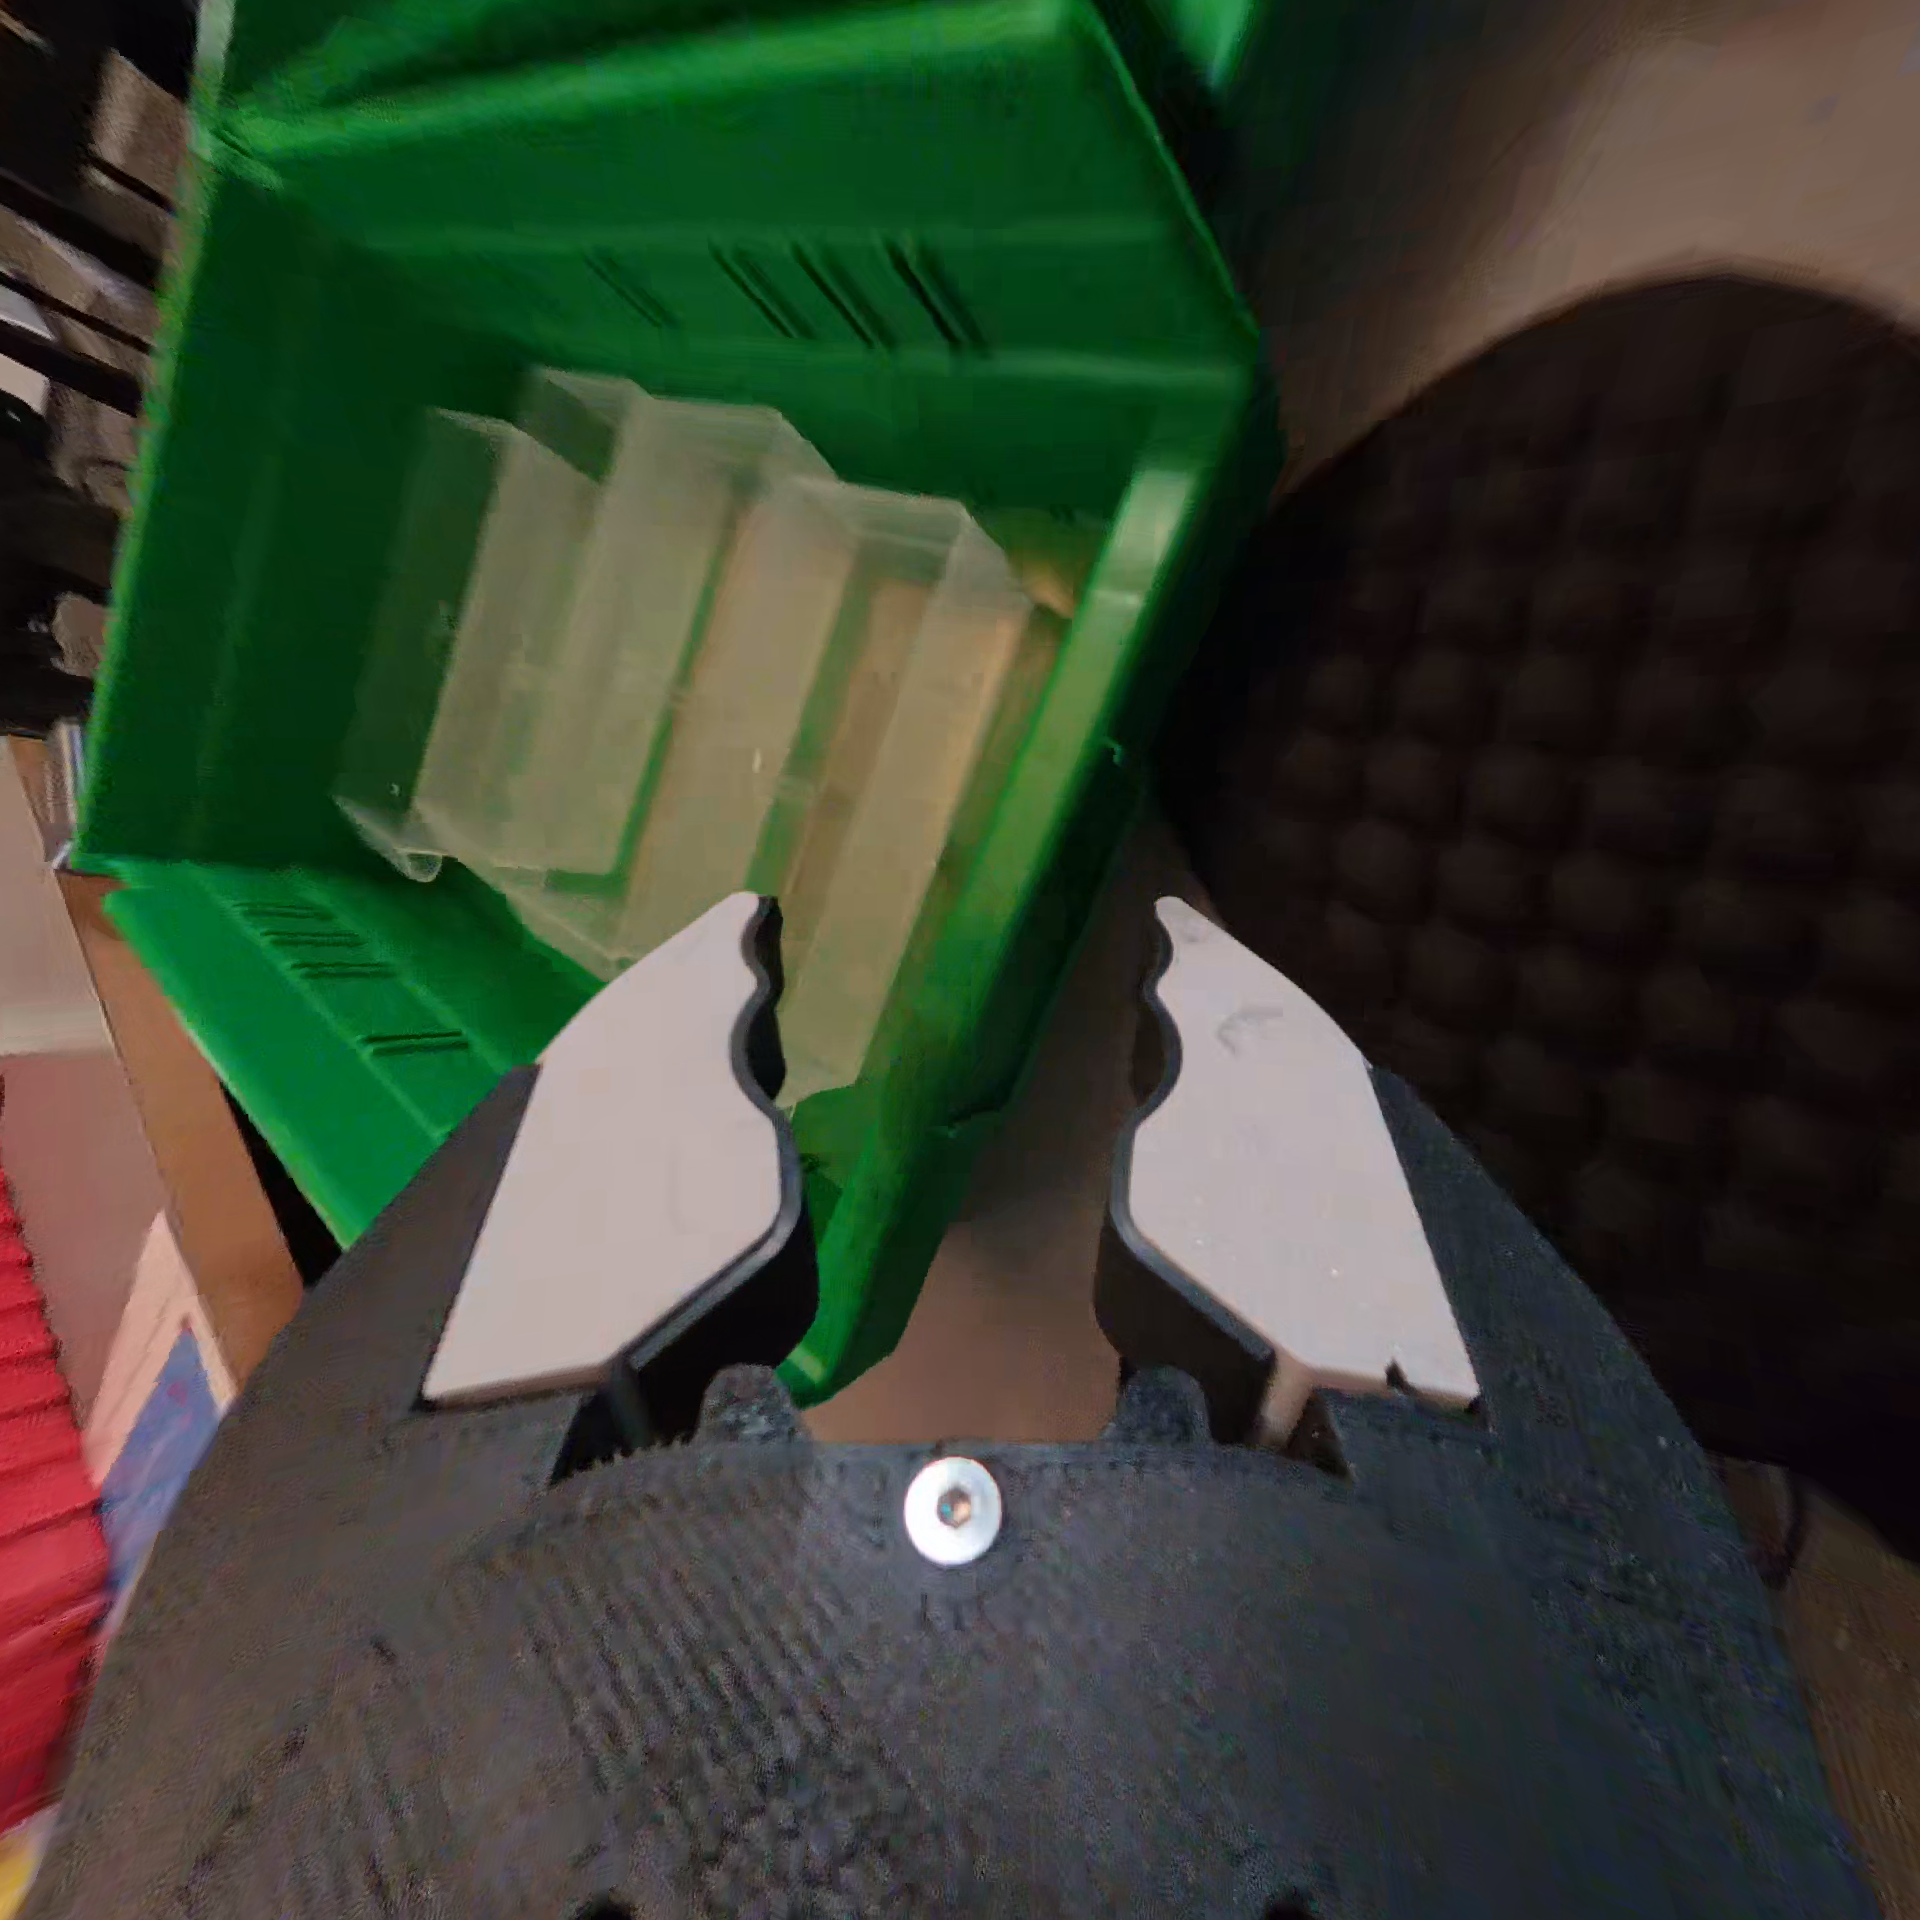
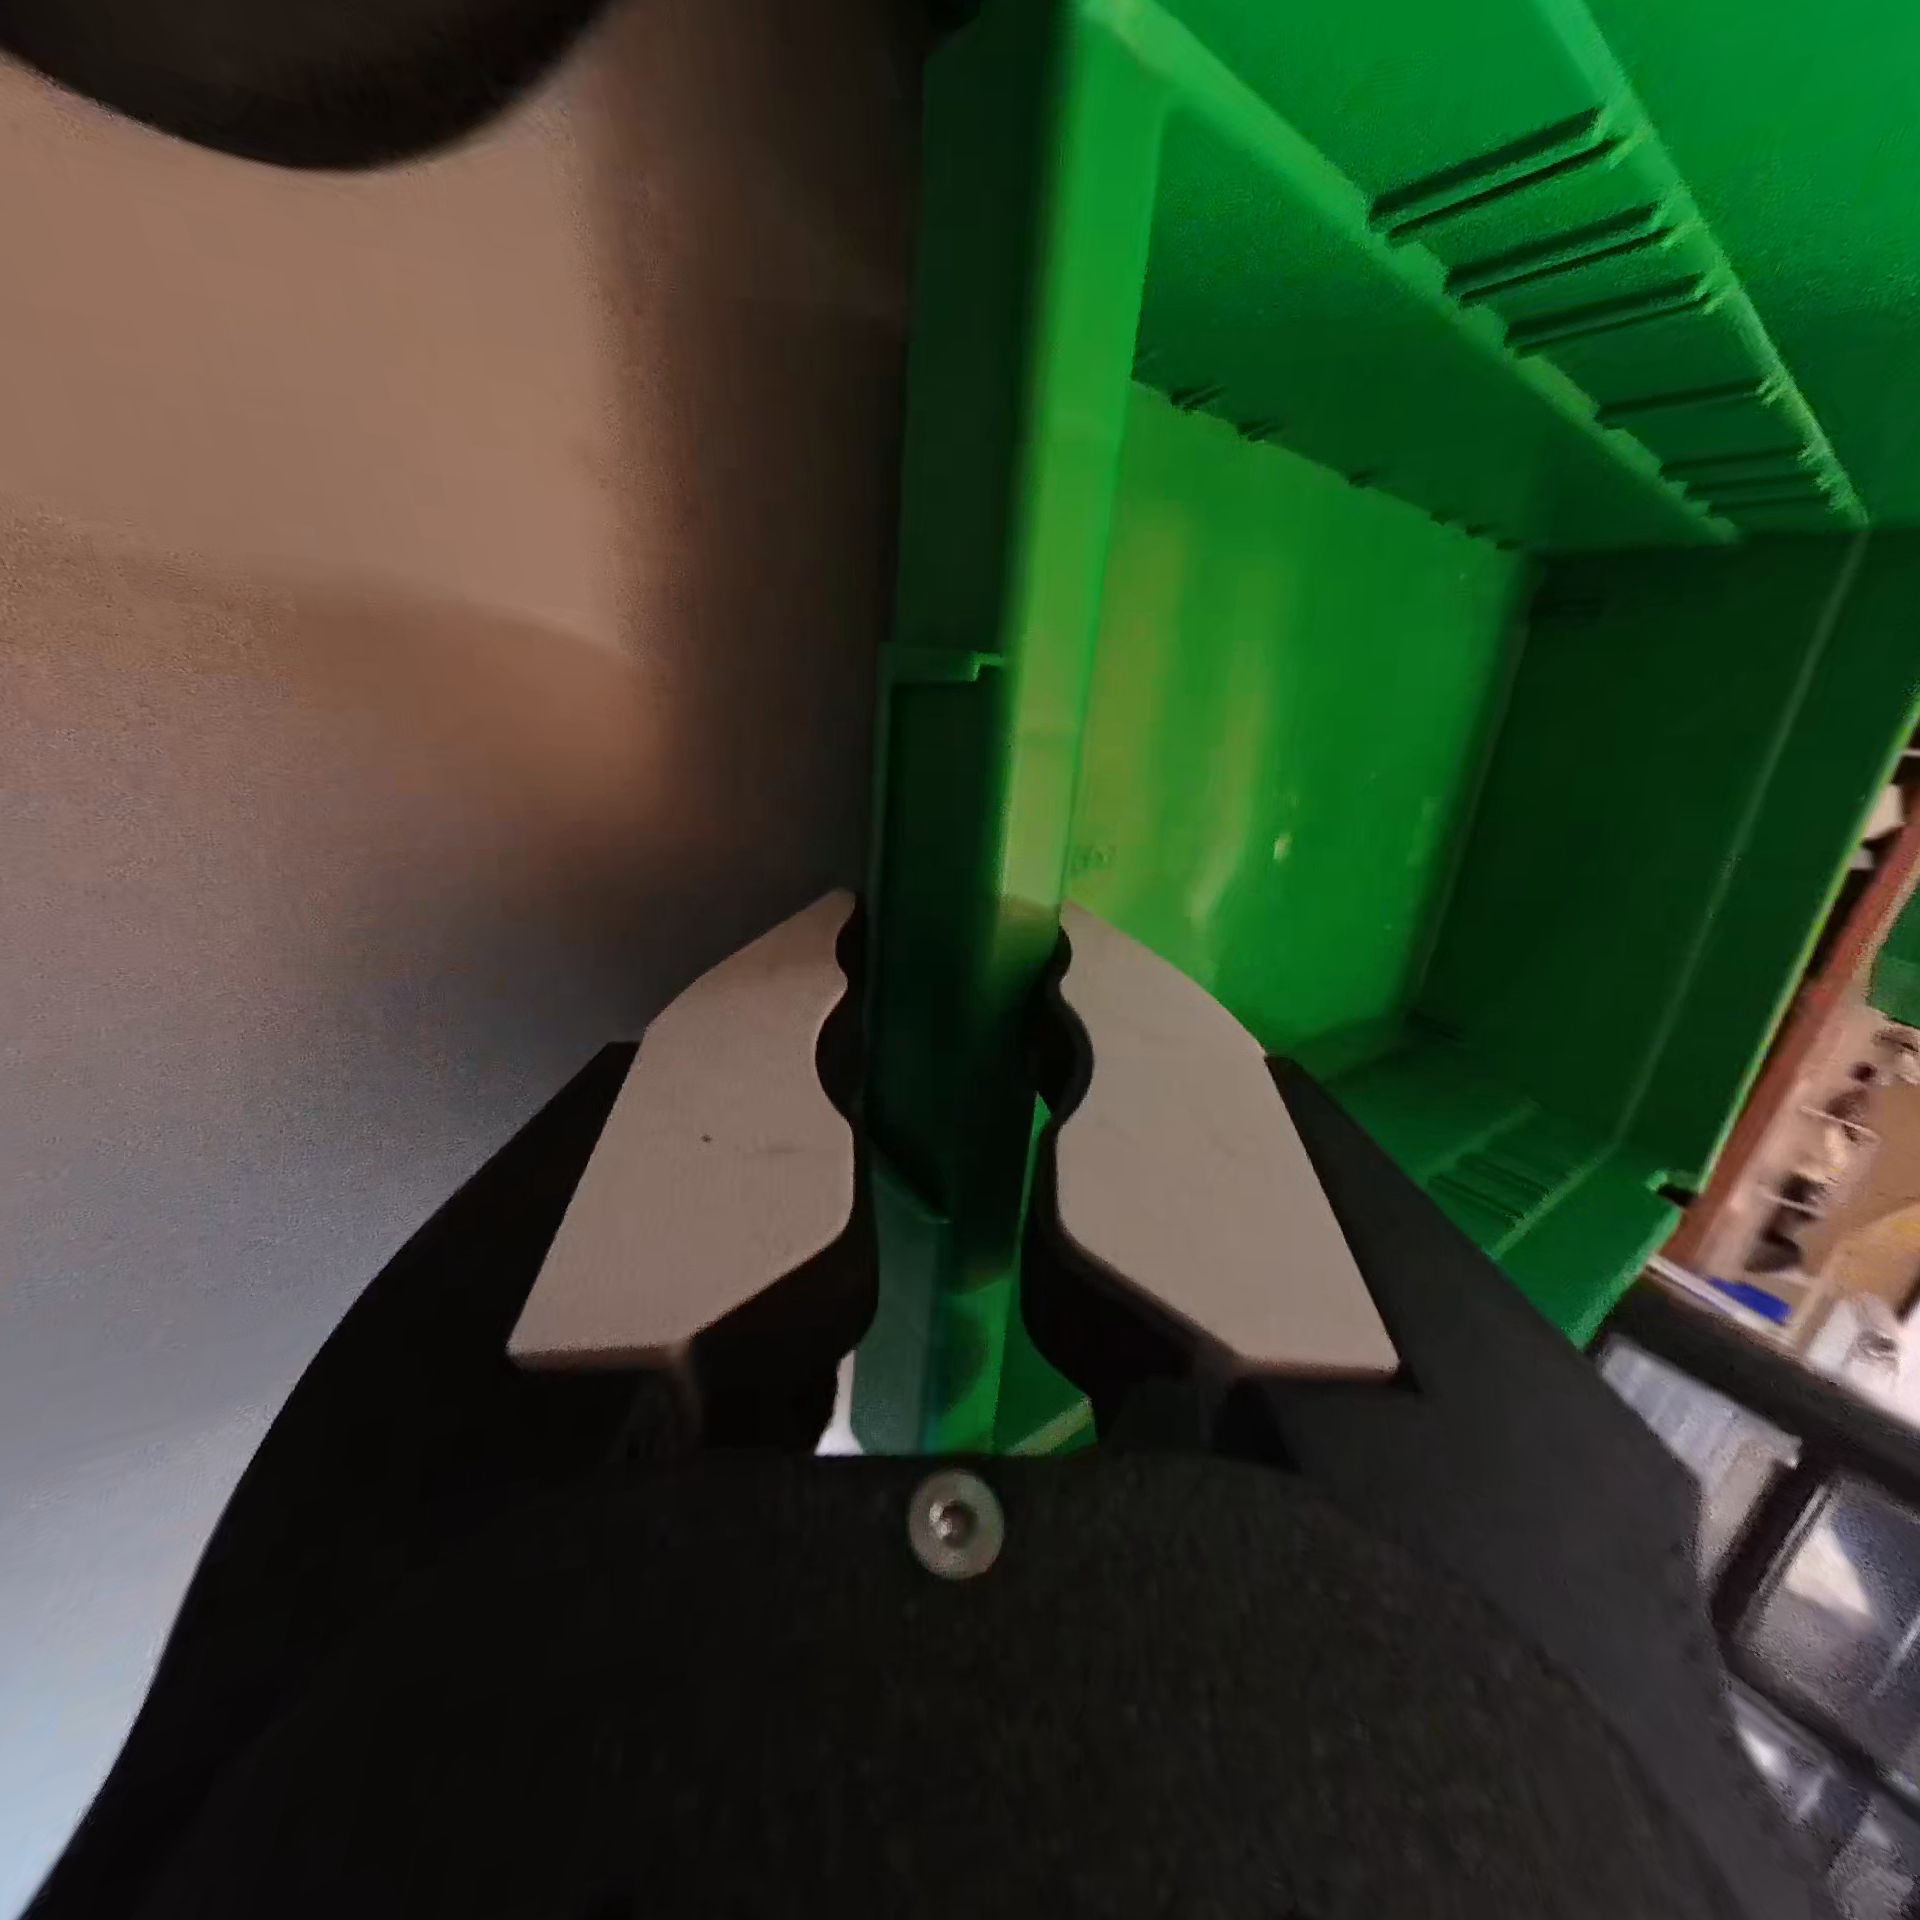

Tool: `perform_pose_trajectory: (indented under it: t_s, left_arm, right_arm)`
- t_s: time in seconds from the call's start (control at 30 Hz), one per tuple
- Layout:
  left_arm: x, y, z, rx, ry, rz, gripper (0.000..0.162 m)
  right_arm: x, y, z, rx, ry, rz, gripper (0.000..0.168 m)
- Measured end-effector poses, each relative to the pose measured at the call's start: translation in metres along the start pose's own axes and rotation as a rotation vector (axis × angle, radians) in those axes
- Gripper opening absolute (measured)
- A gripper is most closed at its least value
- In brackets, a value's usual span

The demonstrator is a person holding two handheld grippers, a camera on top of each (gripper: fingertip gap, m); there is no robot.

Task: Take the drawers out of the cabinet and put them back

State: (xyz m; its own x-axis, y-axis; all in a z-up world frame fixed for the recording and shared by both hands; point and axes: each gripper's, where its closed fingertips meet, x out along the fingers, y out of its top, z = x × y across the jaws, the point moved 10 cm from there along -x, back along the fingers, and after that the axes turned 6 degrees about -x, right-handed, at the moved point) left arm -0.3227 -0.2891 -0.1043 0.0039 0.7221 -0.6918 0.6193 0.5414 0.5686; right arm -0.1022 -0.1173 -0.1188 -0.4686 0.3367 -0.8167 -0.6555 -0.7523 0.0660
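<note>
Right wrist view: right tongs [image 2: 956, 925] clench the green cabinet [image 2: 1299, 727] wall; left tongs [image 1: 966, 914] released.

The left gripper [image 1: 961, 914] points forward with its 2 grey fingers [image 1: 665, 1132] spread wide apart, gripping nothing. The right gripper [image 2: 951, 920] has its 2 fingers [image 2: 727, 1143] pressed against something thin between them.

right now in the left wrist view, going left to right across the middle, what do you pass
red ribbed thing at the left edge → green cabinet → clear drawers inside it → the cabinet's right wall → black dimpled pad
</note>
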Motion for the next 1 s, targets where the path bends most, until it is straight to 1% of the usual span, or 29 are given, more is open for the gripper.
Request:
perform_pose_trajectory:
  t_s: [0.07,0.17,0.3,0.47,0.53,0.6,0.7,0.8,0.9,1.0]
  left_arm:
    - [0.016,0.000,0.000,0.078,0.001,-0.102,0.065]
    - [0.030,0.004,0.000,0.145,-0.017,-0.164,0.061]
    - [0.038,0.010,0.002,0.196,-0.052,-0.167,0.051]
    - [0.043,0.014,0.005,0.238,-0.050,-0.148,0.042]
    - [0.046,0.017,0.006,0.254,-0.048,-0.134,0.038]
    - [0.049,0.020,0.009,0.269,-0.050,-0.124,0.033]
    - [0.055,0.028,0.013,0.284,-0.048,-0.106,0.031]
    - [0.060,0.036,0.015,0.277,-0.059,-0.089,0.031]
    - [0.066,0.044,0.017,0.286,-0.061,-0.082,0.031]
    - [0.070,0.050,0.019,0.293,-0.050,-0.083,0.031]
  right_arm:
    - [-0.028,-0.003,-0.005,0.026,0.045,0.062,0.029]
    - [-0.077,-0.011,-0.014,0.044,0.121,0.155,0.029]
    - [-0.147,-0.029,-0.038,0.079,0.208,0.269,0.030]
    - [-0.232,-0.065,-0.074,0.236,0.246,0.349,0.030]
    - [-0.257,-0.081,-0.092,0.303,0.233,0.342,0.030]
    - [-0.276,-0.096,-0.111,0.363,0.200,0.294,0.030]
    - [-0.294,-0.117,-0.135,0.456,0.118,0.159,0.030]
    - [-0.292,-0.139,-0.147,0.548,0.028,-0.018,0.030]
    - [-0.269,-0.172,-0.148,0.632,-0.025,-0.198,0.030]
    - [-0.235,-0.215,-0.148,0.679,-0.034,-0.352,0.031]
